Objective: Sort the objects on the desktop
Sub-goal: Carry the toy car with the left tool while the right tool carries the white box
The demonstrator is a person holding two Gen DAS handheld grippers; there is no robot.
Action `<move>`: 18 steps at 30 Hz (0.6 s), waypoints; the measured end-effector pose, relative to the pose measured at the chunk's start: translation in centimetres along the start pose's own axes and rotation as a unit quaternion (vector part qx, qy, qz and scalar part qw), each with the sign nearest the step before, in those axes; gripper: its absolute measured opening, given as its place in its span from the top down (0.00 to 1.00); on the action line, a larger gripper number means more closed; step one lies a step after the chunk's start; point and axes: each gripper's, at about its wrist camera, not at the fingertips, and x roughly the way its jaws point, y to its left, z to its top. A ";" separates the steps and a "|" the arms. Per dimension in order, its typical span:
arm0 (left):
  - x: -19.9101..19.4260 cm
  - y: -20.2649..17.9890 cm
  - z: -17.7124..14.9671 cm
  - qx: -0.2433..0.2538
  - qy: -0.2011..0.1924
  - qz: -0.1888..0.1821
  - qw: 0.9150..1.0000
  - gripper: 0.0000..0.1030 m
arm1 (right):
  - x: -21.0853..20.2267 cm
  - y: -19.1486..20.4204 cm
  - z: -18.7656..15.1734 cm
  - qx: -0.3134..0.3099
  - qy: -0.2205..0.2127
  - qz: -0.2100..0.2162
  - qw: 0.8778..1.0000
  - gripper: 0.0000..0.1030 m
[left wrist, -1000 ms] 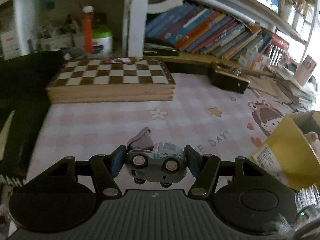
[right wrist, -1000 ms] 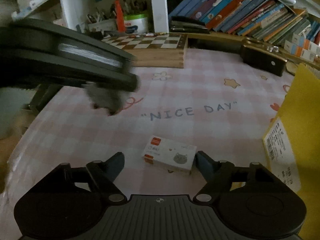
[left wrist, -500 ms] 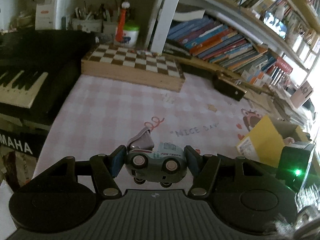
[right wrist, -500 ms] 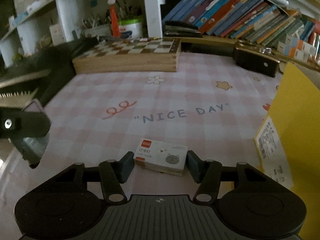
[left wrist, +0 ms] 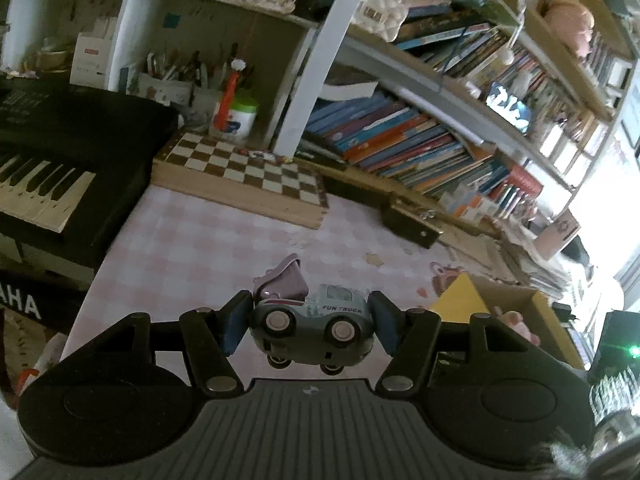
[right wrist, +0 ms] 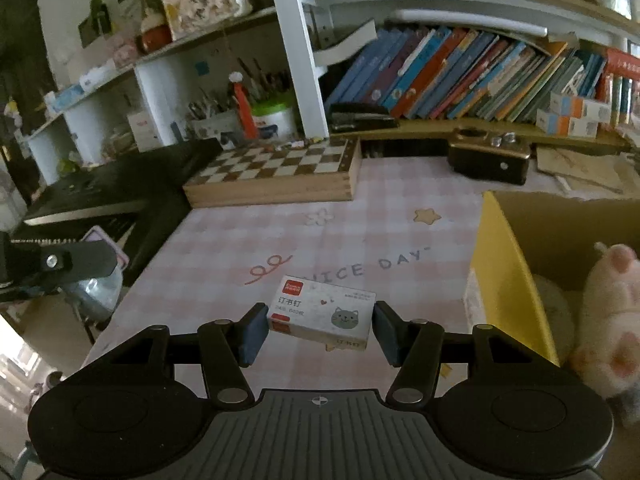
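Right wrist view: the right gripper (right wrist: pixel 320 330) clamps the staple box (right wrist: pixel 322 312) above the tabletop's (right wrist: pixel 248 240) near edge; the left gripper (left wrist: pixel 306 322) grips the toy truck (left wrist: pixel 312 326).

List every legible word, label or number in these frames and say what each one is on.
"FUN TRUCK": side of the toy truck.
"ICE DAY": table mat, first letter hidden behind the staple box.
"订书钉": staple box top; its red logo and smaller print are too small.
"AHA": front of the keyboard, cut off at the frame edge.
Book spines: unreadable.
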 end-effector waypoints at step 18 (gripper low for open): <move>-6.9 0.9 -5.0 -0.002 -0.001 -0.038 0.999 0.41 | -6.6 3.0 -4.0 -0.017 0.019 -0.010 1.000 0.44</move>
